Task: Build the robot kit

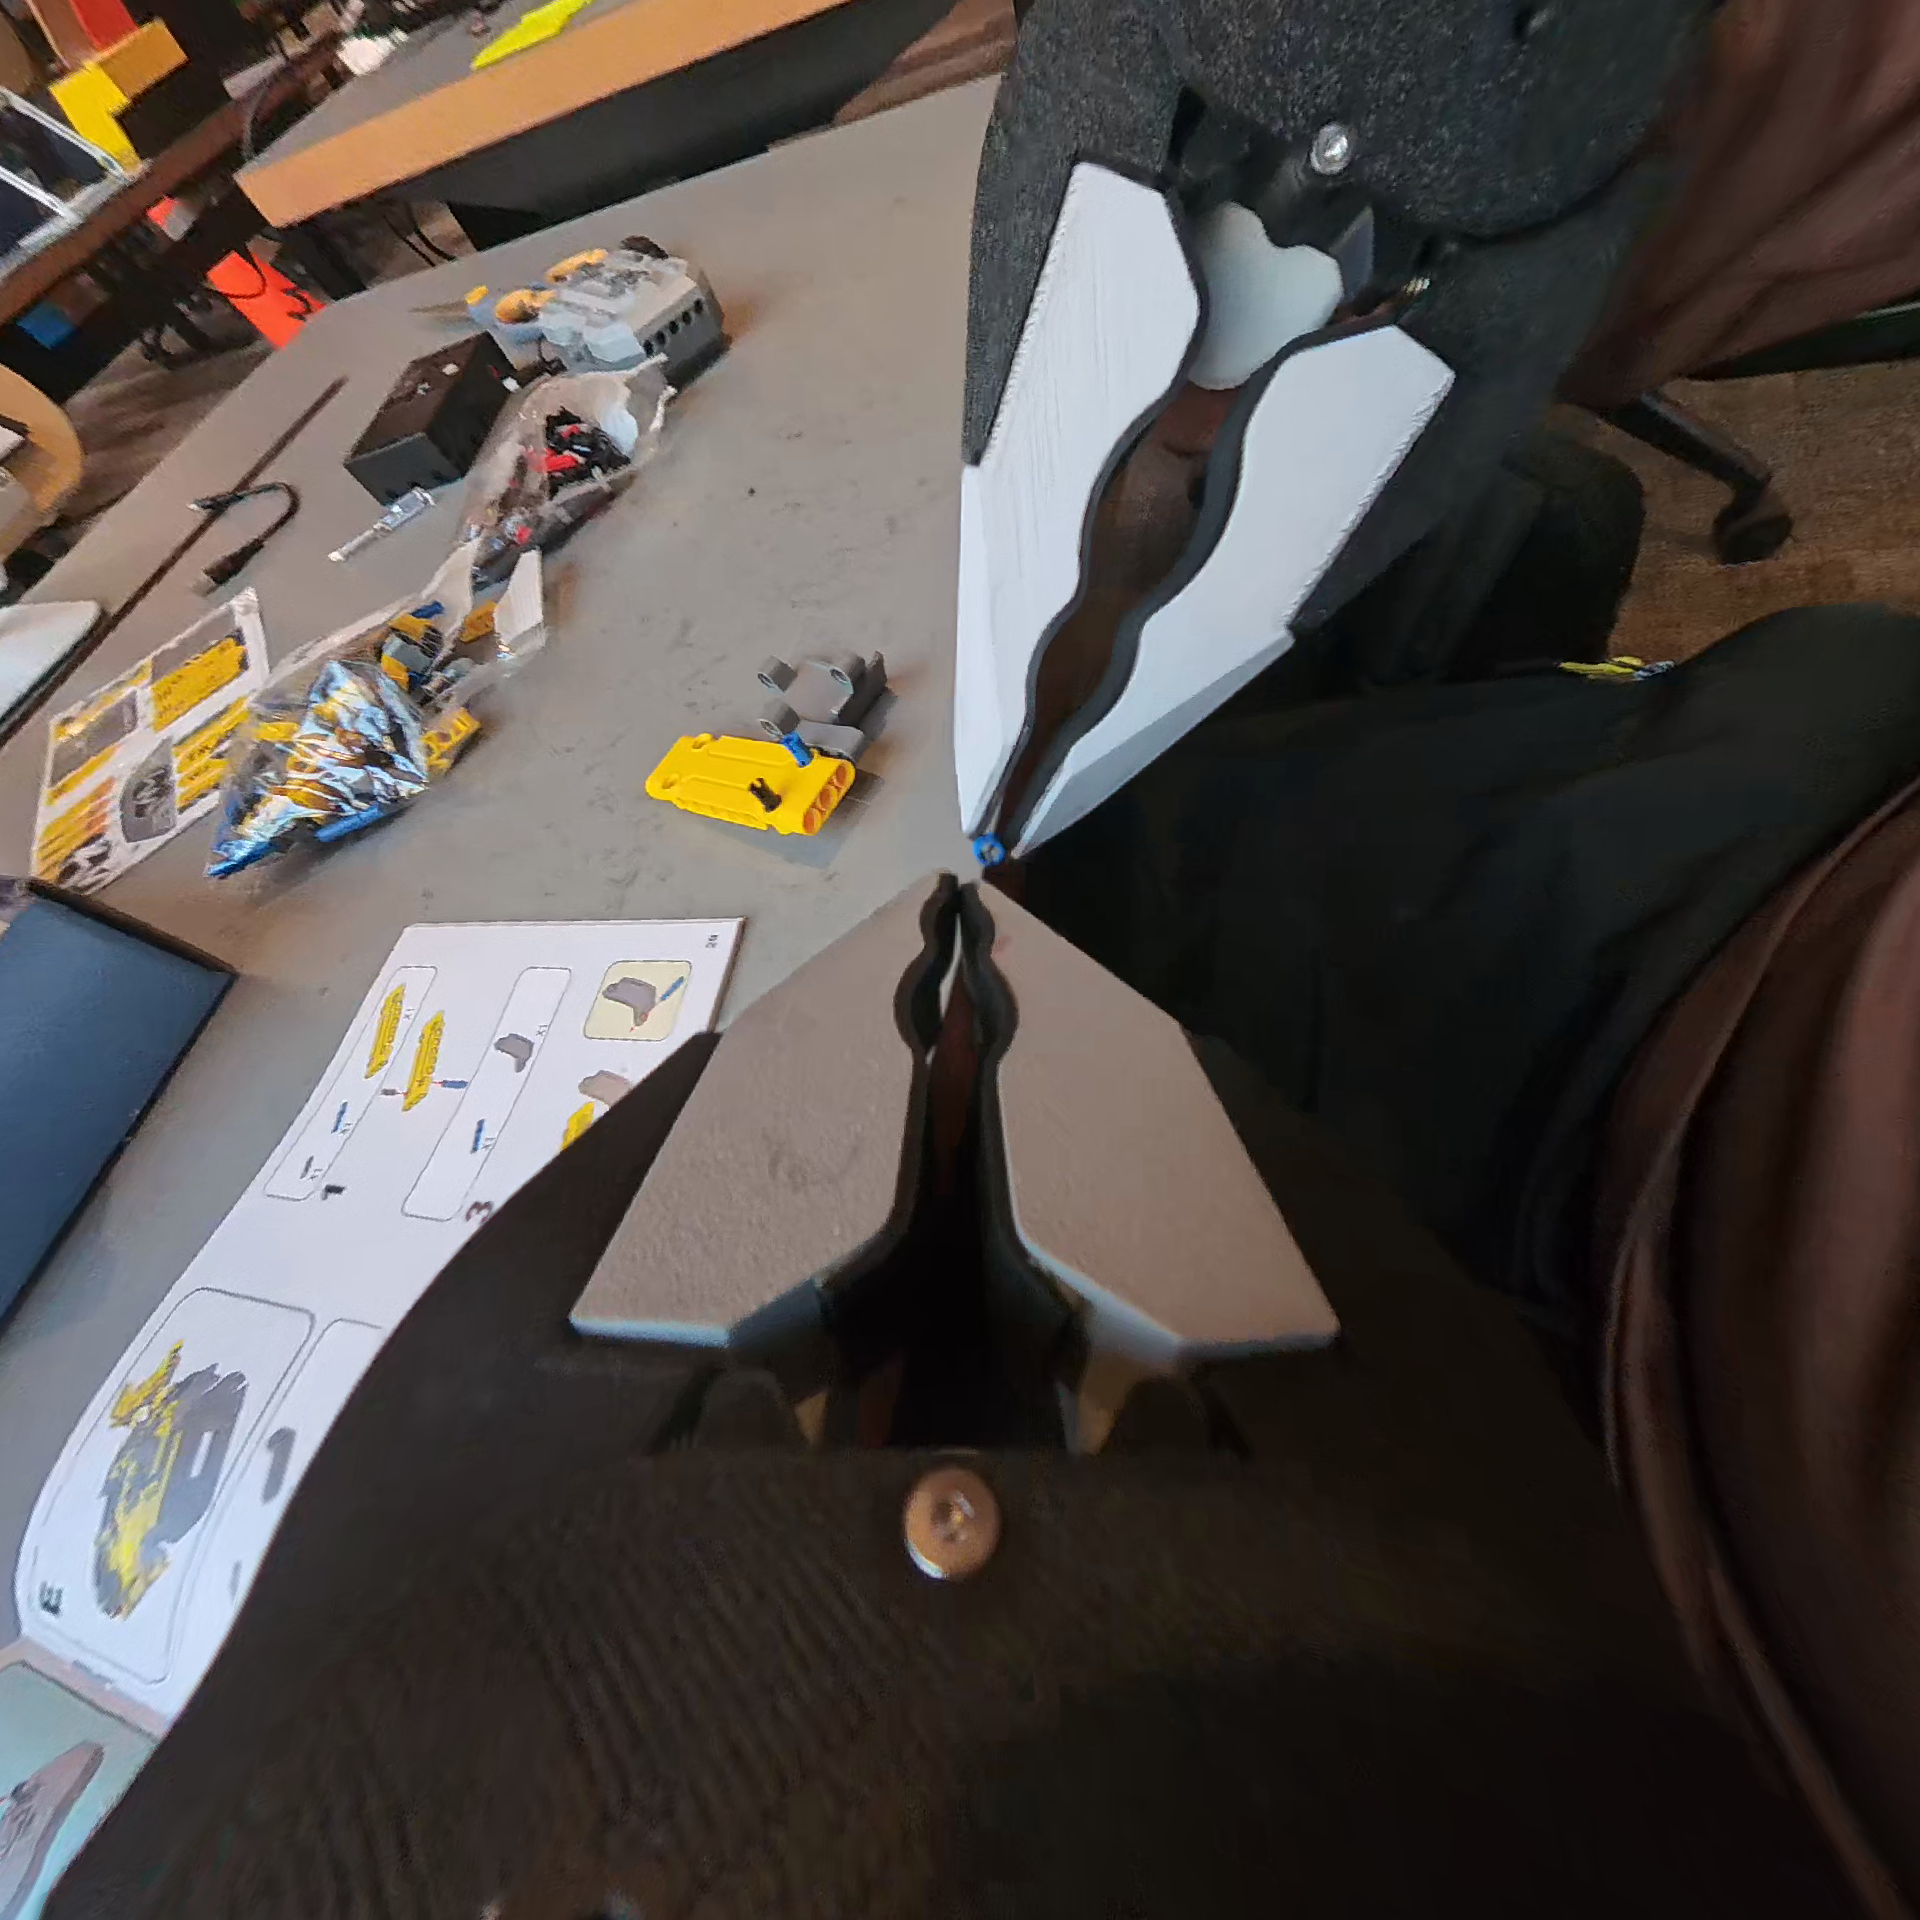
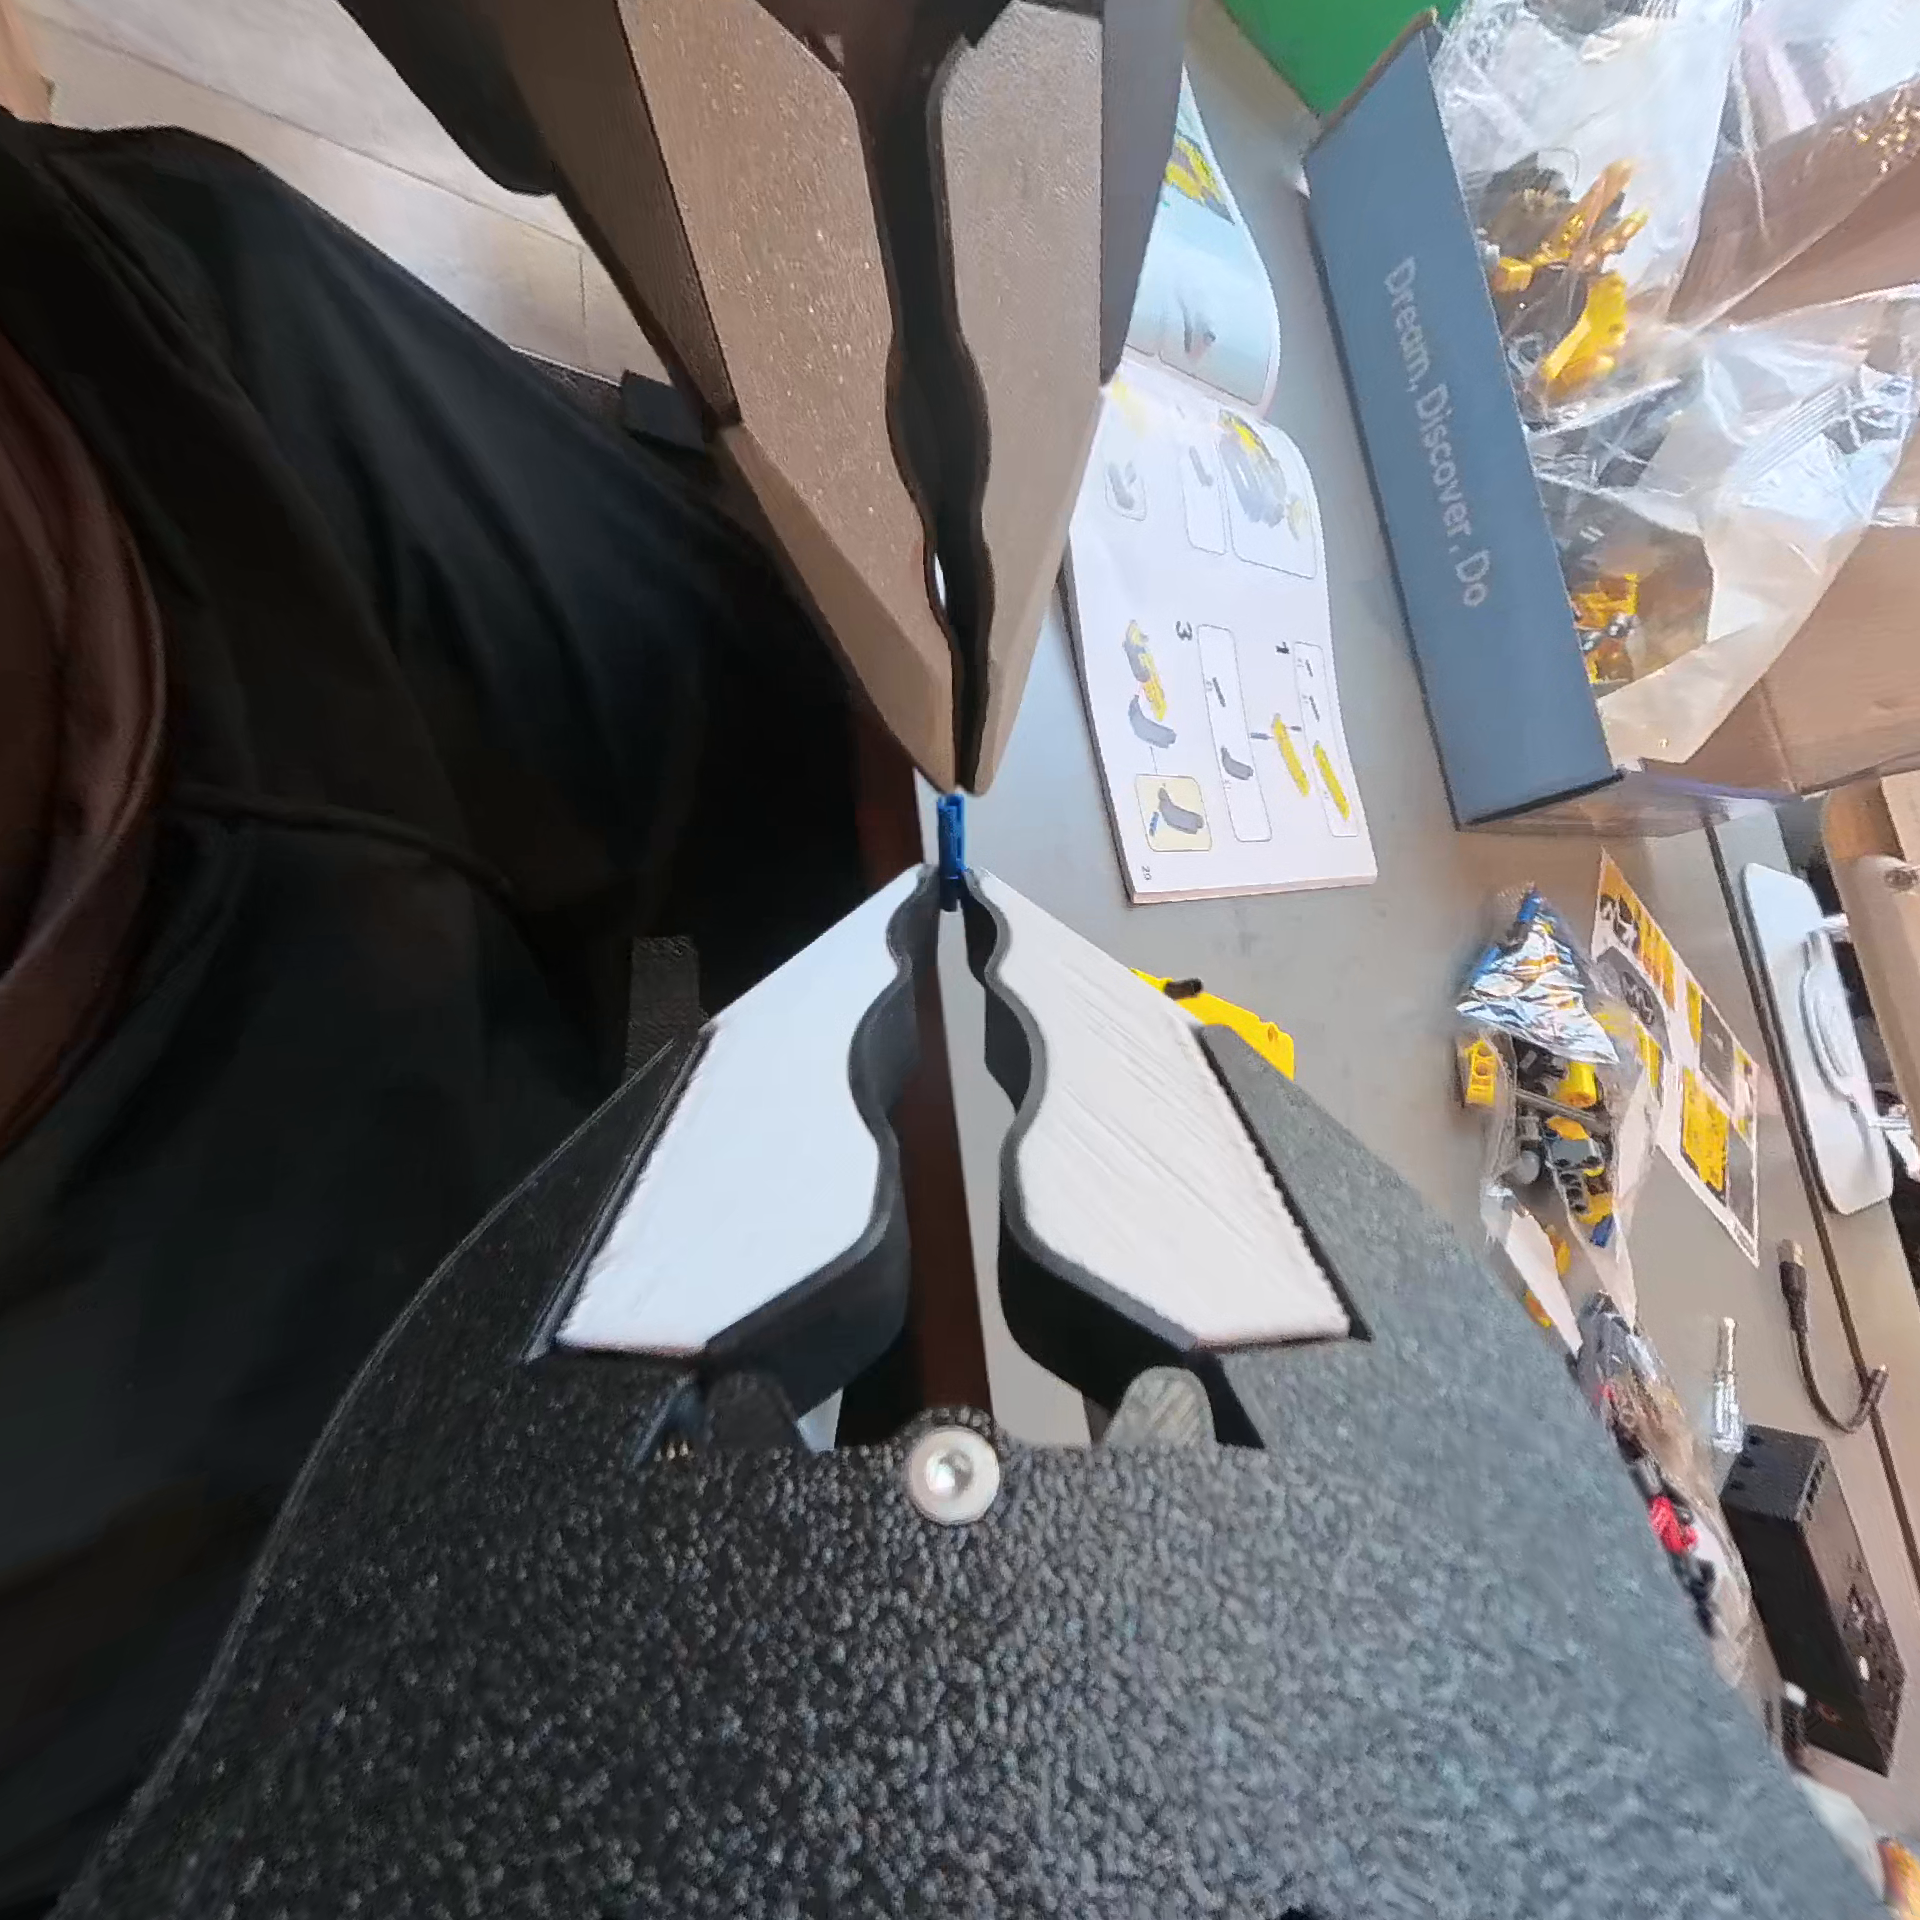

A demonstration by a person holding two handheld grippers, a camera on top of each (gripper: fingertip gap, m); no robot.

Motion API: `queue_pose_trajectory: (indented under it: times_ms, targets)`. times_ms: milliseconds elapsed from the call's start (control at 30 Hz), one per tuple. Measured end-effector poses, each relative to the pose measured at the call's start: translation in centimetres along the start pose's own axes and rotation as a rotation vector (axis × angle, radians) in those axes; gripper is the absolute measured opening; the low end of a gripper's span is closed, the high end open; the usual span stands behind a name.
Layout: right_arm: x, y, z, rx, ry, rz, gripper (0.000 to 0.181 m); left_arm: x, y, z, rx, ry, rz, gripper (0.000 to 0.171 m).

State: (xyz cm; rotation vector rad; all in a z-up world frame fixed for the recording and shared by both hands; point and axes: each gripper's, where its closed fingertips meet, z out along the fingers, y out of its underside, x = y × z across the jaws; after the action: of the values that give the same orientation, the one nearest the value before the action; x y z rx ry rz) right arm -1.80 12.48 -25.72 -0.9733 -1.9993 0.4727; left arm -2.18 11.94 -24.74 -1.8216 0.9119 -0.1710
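Note:
My right gripper (image 2: 948,883), with white fingers, is shut on a small blue pin (image 2: 951,831) that sticks out past its tips. The pin also shows end-on in the left wrist view (image 1: 989,850), at the tips of the right gripper (image 1: 997,831). My left gripper (image 1: 958,896), with tan fingers, is shut with nothing visible between its pads. Its tips sit right at the pin's free end, as the right wrist view (image 2: 961,779) also shows. Both grippers meet tip to tip over the front edge of the grey table (image 1: 810,468).
A yellow panel (image 1: 753,779) joined to a grey part (image 1: 826,691) lies on the table close by. An open instruction booklet (image 1: 468,1091), bags of parts (image 1: 322,748), a black box (image 1: 436,426) and a dark blue box (image 2: 1455,499) lie around. A person in dark clothing (image 1: 1455,935) sits at the edge. My left and right fingertips are right by each other.

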Motion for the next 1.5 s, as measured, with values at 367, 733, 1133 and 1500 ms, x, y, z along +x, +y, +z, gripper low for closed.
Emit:
queue_pose_trajectory:
  times_ms: [367, 733, 1133, 1500]
  targets:
    - [0.1, 0.1, 0.1, -0.014, 0.019, -0.017, 0.004, 0.5, -0.3, 0.5, 0.011, 0.019, -0.064, 0.013]
    - [0.1, -0.3, 0.0, 0.004, 0.021, -0.02, 0.004, 0.4, -0.5, 0.6, 0.023, 0.011, -0.063, 0.003]
    - [0.1, -0.7, -0.2, 0.022, 0.019, -0.017, 0.004, 0.5, -0.6, 0.4, 0.042, 0.03, -0.063, 0.002]
    - [0.3, -1.8, -0.9, 0.122, 0.0, 0.049, 0.0, -0.2, -1.3, -0.9, 0.178, 0.096, -0.094, 0.001]
